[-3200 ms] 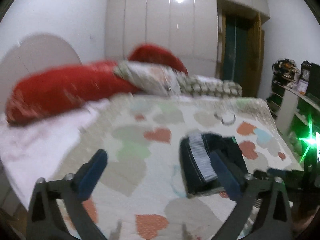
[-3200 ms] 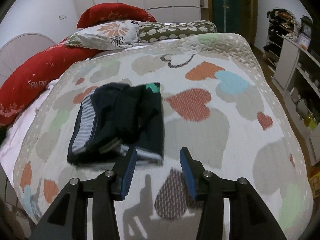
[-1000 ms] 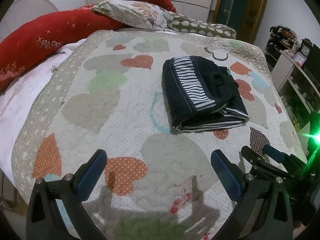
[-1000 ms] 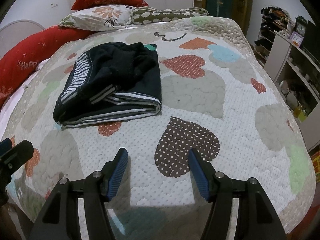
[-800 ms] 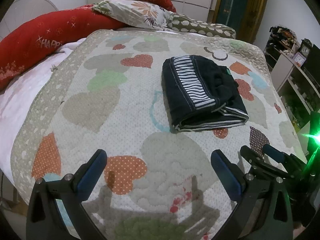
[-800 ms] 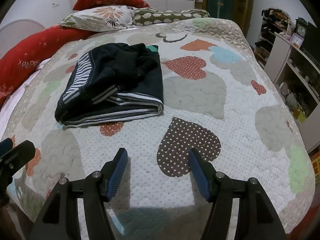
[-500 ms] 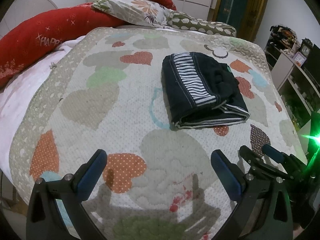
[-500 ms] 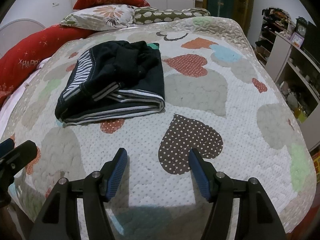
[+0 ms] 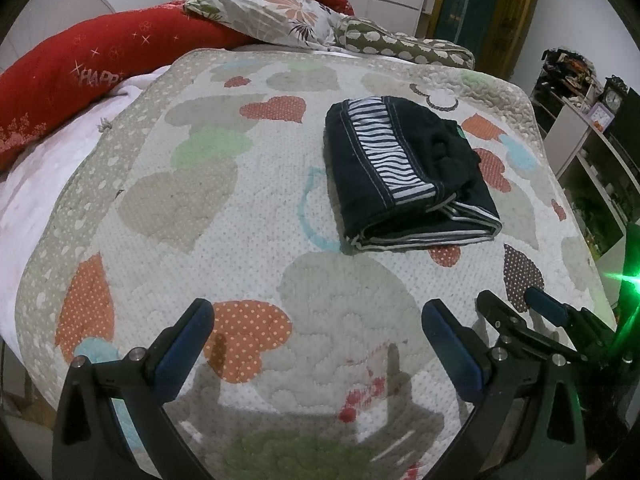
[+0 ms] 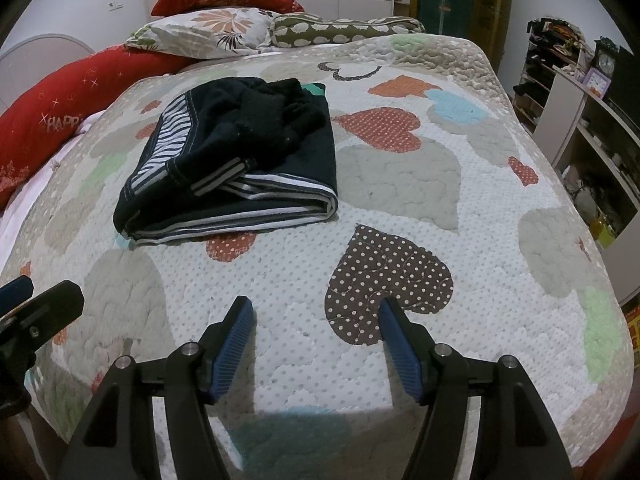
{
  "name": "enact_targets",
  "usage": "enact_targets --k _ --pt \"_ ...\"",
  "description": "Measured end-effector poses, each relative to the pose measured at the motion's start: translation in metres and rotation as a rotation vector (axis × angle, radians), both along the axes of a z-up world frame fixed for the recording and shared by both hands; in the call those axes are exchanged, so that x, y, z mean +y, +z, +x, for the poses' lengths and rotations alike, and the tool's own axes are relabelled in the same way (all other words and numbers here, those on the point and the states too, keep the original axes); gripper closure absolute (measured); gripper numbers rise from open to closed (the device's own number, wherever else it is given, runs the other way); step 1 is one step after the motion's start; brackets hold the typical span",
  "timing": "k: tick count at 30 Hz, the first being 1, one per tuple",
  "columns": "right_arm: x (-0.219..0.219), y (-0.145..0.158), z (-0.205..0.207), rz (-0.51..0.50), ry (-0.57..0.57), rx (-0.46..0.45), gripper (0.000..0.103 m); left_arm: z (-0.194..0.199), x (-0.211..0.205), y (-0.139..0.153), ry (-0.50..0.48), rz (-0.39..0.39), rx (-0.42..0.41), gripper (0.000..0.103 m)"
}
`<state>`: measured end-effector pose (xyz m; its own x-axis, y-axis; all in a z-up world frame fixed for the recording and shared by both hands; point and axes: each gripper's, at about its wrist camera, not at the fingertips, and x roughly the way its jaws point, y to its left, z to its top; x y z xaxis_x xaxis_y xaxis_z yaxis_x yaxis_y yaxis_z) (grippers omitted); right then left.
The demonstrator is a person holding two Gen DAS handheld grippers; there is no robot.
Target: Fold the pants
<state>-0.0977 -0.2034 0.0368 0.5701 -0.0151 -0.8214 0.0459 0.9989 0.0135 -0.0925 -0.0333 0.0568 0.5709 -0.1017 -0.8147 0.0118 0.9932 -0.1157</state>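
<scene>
Spread wide and empty, the fingers of the left gripper (image 9: 318, 336) and right gripper (image 10: 316, 330) were held apart above the near edge of the quilt (image 10: 400, 184). The folded pants (image 10: 236, 164) were seen lying farther up the bed, untouched, below the pillows (image 10: 208, 34).

The left gripper (image 9: 318, 346) has a matte black frame with two thick arms that branch into angled struts, leaving triangular cut-outs near the bottom corners. Round silver screw heads sit at the joints on each arm. Each finger carries a long blue pad (image 9: 182, 350) on its inner face. The right gripper (image 10: 316, 338) is built the same way: black struts, silver screws in pairs on each side, and blue pads (image 10: 234, 348) whose inner faces are finely ribbed. A bright green light glows at the right edge of the left wrist view.
</scene>
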Motion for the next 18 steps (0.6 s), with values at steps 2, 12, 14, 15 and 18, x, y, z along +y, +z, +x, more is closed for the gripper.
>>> enact_targets --k 2,12,14,15,18 --pt "0.001 0.000 -0.001 -0.002 0.002 -0.001 0.033 0.000 0.000 -0.001 -0.002 -0.001 0.004 0.000" --pt "0.009 -0.002 0.000 -0.006 0.035 -0.004 0.032 0.003 0.001 -0.007 -0.009 -0.019 0.022 0.000" --pt "0.012 -0.002 0.001 -0.006 0.045 -0.004 0.031 0.003 0.000 -0.008 -0.016 -0.020 0.022 0.000" --pt "0.014 -0.002 0.002 -0.005 0.052 -0.003 0.031 0.004 0.000 -0.008 -0.020 -0.020 0.021 0.000" --pt "0.017 -0.002 0.006 -0.003 0.068 0.000 0.031 0.009 -0.003 -0.007 -0.031 -0.017 0.017 0.000"
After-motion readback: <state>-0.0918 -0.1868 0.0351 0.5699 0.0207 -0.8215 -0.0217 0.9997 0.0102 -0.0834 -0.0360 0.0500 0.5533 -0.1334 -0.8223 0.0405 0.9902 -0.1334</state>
